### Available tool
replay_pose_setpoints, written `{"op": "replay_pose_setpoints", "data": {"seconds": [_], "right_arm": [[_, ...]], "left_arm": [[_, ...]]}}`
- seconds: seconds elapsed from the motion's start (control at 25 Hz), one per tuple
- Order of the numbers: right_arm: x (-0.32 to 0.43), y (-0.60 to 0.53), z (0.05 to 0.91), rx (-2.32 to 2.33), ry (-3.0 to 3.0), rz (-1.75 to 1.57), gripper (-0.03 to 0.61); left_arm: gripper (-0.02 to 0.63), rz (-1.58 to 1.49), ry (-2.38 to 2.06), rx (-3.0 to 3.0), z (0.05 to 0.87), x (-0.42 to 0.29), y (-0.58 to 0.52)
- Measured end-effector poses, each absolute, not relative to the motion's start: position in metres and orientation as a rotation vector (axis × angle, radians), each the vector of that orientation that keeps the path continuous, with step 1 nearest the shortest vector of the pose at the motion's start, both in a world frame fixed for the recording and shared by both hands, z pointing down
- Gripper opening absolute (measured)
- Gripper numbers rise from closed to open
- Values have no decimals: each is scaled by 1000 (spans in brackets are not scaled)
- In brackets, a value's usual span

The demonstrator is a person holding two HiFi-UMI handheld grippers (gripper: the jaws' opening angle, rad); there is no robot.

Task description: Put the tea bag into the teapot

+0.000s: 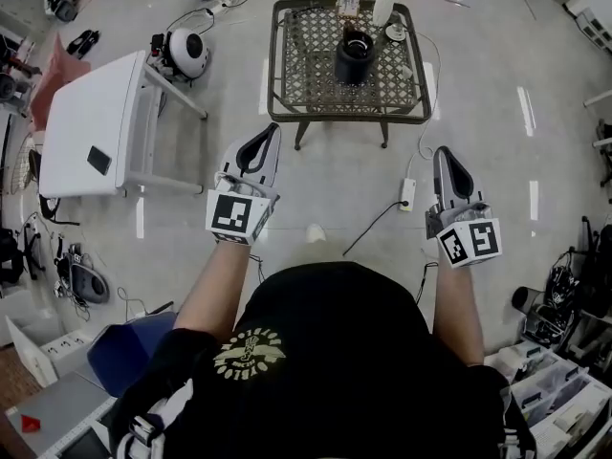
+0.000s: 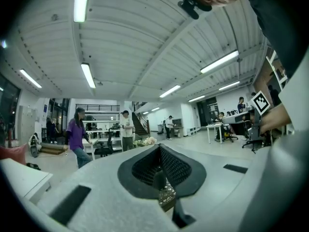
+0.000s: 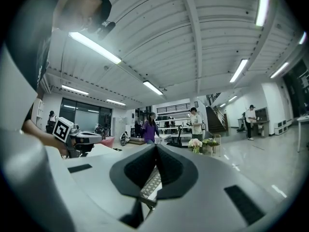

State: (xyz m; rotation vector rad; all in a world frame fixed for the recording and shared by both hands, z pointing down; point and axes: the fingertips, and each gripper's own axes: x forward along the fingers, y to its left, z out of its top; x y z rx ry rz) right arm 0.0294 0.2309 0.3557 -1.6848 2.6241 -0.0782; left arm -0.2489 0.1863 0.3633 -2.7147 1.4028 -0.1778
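The black teapot (image 1: 355, 57) stands on the dark lattice-top table (image 1: 296, 103) at the top of the head view. I cannot make out a tea bag in any view. My left gripper (image 1: 272, 130) is held over the floor, short of the table's near left corner, with its jaws together and nothing in them. My right gripper (image 1: 442, 151) hangs to the right of the table, also shut and empty. In the left gripper view the pads of the left gripper (image 2: 160, 148) meet along one ridge. The right gripper view shows the same of the right gripper (image 3: 156, 146).
A white vase with flowers (image 1: 383, 6), a small rack (image 1: 348, 3) and a white dish (image 1: 395, 33) share the table's far edge. A white table (image 1: 91, 132) stands at left. A power strip (image 1: 406, 194) with cables lies on the floor. Several people stand far off.
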Motion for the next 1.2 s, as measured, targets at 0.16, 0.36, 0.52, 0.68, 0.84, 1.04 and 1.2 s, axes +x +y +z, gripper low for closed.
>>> {"op": "replay_pose_setpoints", "data": {"seconds": [0.16, 0.36, 0.52, 0.68, 0.84, 1.04, 1.2], "right_arm": [[24, 230, 349, -1698, 2629, -61, 6], [23, 232, 344, -1719, 2625, -44, 6], [23, 230, 342, -1707, 2631, -43, 6], [27, 221, 345, -1687, 2627, -70, 6], [33, 214, 344, -1672, 2634, -65, 6], [56, 195, 350, -1688, 2594, -103, 6], [73, 173, 366, -1695, 2571, -155, 6]], "left_arm": [[-3, -161, 1412, -2730, 363, -257, 181], [-3, -153, 1422, -2769, 369, -260, 178], [-3, -42, 1427, -2738, 353, -260, 178], [-3, -46, 1424, -2731, 352, -256, 170], [-3, -85, 1434, -2756, 361, -245, 161], [-3, -95, 1419, -2782, 364, -224, 135], [-3, -112, 1433, -2770, 365, -214, 112]]}}
